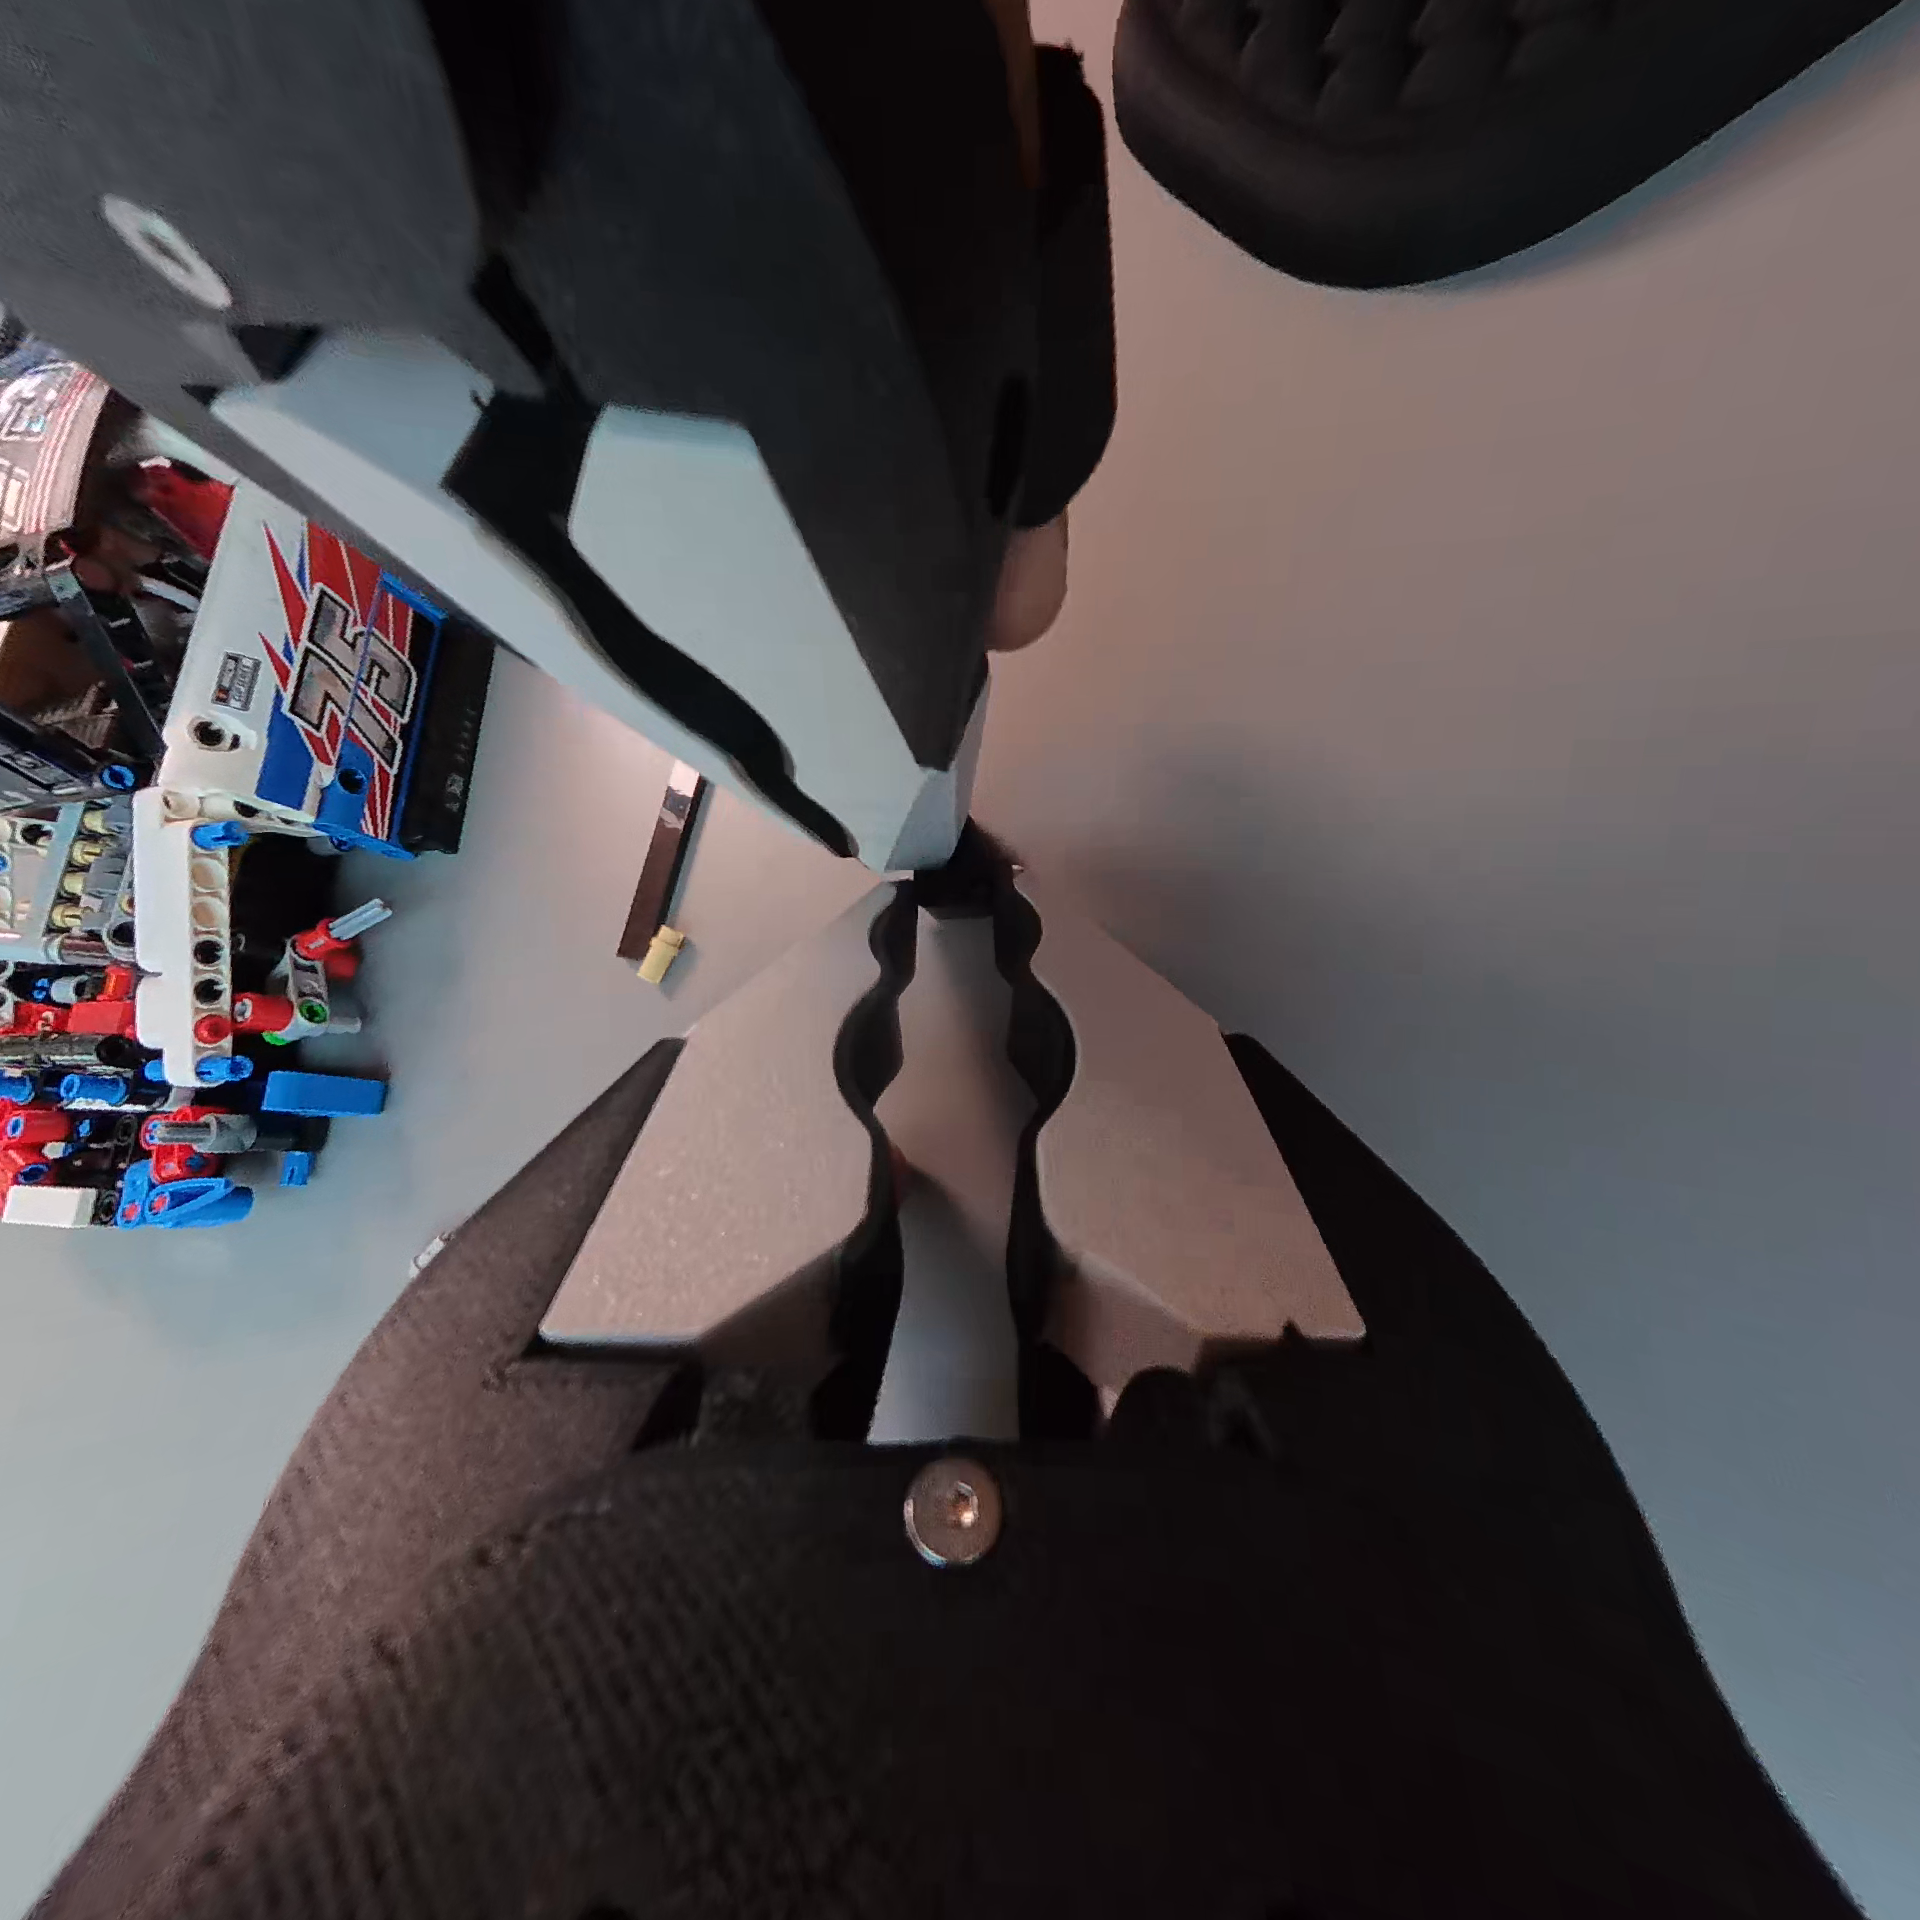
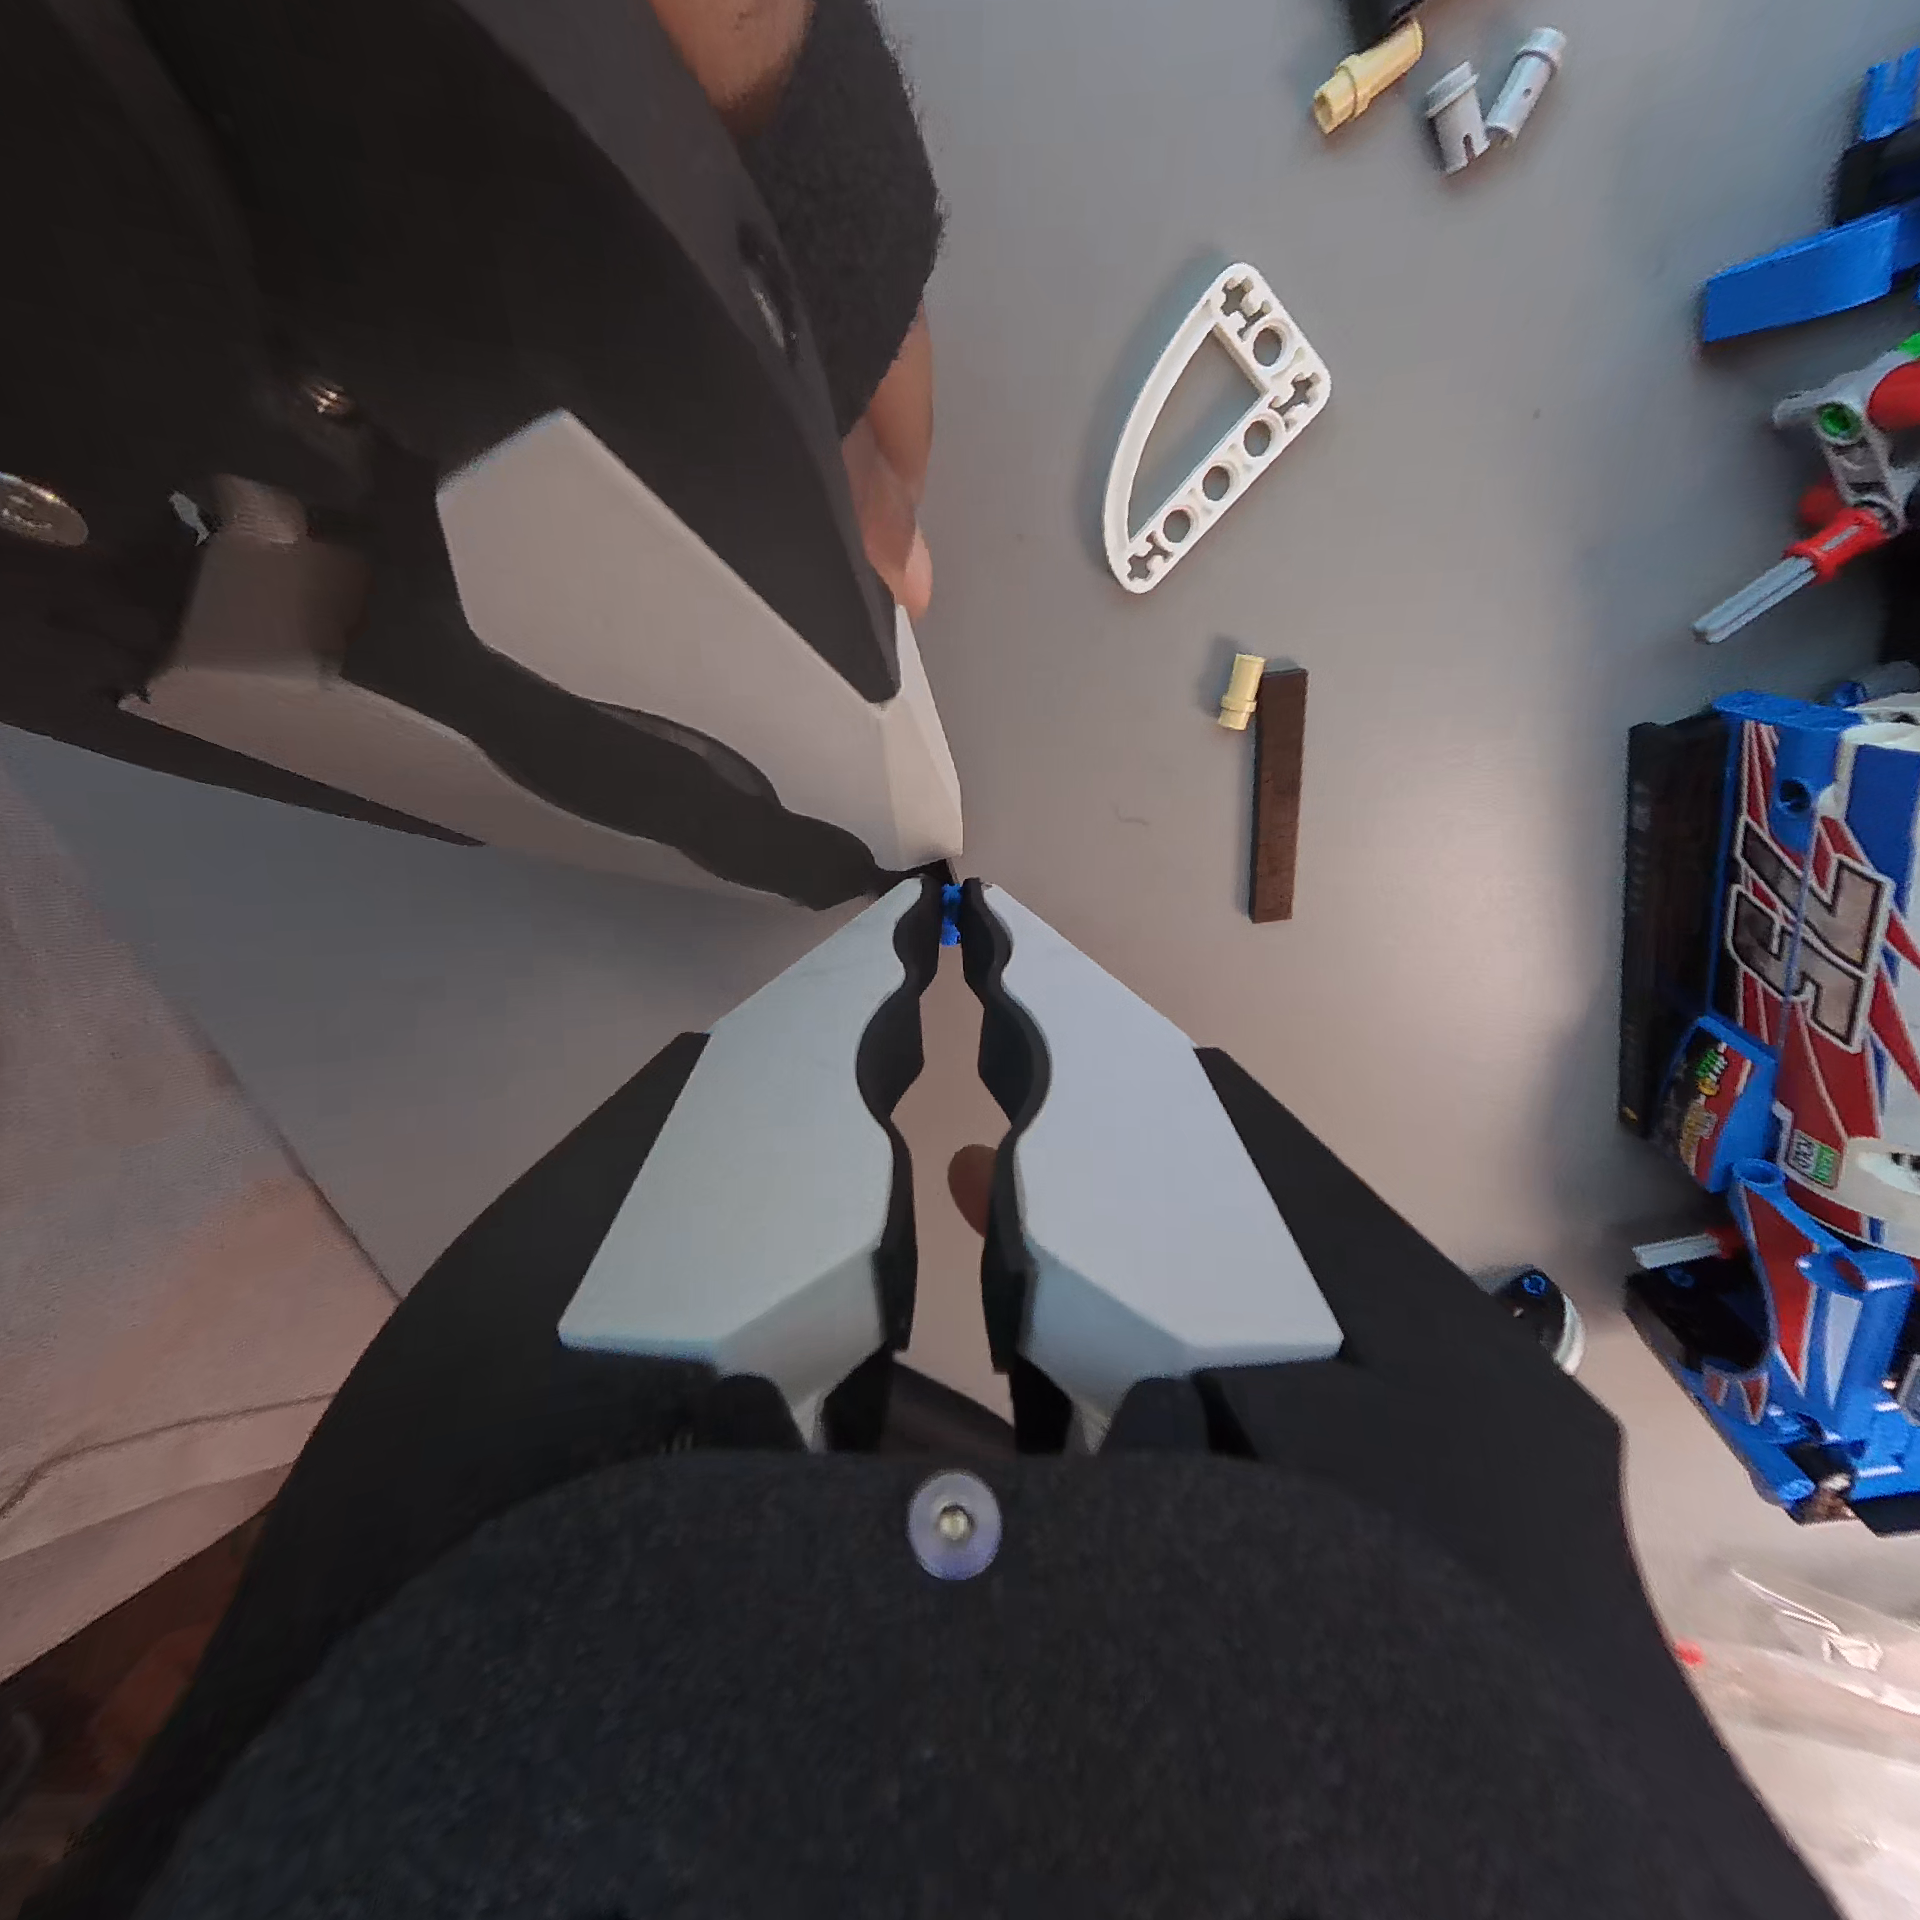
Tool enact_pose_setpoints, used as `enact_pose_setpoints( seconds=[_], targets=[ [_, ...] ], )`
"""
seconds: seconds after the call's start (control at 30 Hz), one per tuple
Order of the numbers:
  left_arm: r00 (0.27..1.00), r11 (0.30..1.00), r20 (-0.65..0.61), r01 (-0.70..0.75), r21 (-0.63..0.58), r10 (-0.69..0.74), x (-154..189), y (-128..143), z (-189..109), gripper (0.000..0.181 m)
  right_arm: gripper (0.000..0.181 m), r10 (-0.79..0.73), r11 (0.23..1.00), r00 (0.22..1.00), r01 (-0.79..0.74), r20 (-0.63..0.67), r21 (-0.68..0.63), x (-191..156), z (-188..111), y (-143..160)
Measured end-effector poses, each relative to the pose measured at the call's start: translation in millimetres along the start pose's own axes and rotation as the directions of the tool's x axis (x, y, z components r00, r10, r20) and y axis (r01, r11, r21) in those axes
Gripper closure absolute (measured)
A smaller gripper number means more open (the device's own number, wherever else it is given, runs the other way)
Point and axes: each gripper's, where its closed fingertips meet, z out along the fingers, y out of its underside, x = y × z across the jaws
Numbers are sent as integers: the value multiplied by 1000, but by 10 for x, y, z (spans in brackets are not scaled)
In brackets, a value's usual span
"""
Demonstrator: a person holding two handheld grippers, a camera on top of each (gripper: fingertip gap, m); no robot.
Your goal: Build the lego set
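1. Blue, small and nearly hidden: a blue pin (image 2: 948, 925) pinched at the very tips of the right tongs (image 2: 945, 902), nipped tight on it; held so far forward probably to leave one end free for pushing into a hole.
2. Met tip to tip with the left tongs (image 1: 951, 894), closed on a small dark piece (image 1: 966, 883); exact shape of it impossible to tell; likely held still as the receiving part while the pin goes in.
3. Both pairs raised above the grey surface (image 2: 1039, 727), not resting on it; probably so, because joining in the air gives room to turn and align.
4. Partly built lego car (image 2: 1787, 1091), blue, white and red with stickers, lying on the surface well apart from the meeting point, at the right edge of the right wrist view; seen also at the left of the left wrist view, with many pins and beams exposed.
5. Loose parts waiting between: a white curved panel (image 2: 1216, 436), a dark flat strip (image 2: 1278, 790) with a tan pin (image 2: 1238, 688) touching its end, grey connectors (image 2: 1486, 94) farther off; spread out singly, surely for easy picking.
6. Judged: a small sub-assembly step, much of the build remaining; risk of the pin slipping from so thin a grip.
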Motion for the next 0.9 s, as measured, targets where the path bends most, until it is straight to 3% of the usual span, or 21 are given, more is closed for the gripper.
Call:
enact_pose_setpoints(
  seconds=[0.2, 0.3, 0.4, 0.5, 0.6, 0.67, 0.77, 0.9],
  targets=[
    [1000, 1000, 2, 0, 2, 0, -7, -3, -6, 169, 180, 94, 978, 992, -106, 79, 179, 1, -51, 13],
    [1000, 1000, -9, 13, 13, -13, -9, -6, -8, 168, 181, 172, 922, 977, -205, 126, 330, 12, -100, -4],
    [999, 999, -33, 40, 28, -40, 1, -15, -16, 168, 181, 257, 799, 942, -333, 216, 500, 15, -192, -38],
    [995, 993, -41, 93, 73, -90, -38, -83, -58, 162, 181, 294, 621, 893, -450, 342, 641, -16, -345, -81],
    [991, 979, -49, 133, 157, -126, -80, -217, -135, 162, 181, 287, 457, 852, -523, 438, 719, -65, -489, -108],
    [992, 972, -42, 125, 198, -119, -95, -284, -181, 172, 181, 268, 406, 848, -529, 457, 745, -105, -526, -102],
    [996, 973, -37, 90, 210, -84, -62, -316, -192, 180, 181, 251, 385, 857, -515, 450, 766, -131, -549, -72],
    [999, 981, -27, 23, 194, -18, -9, -300, -171, 181, 181, 213, 486, 928, -371, 304, 791, -187, -507, -35]
  ],
)
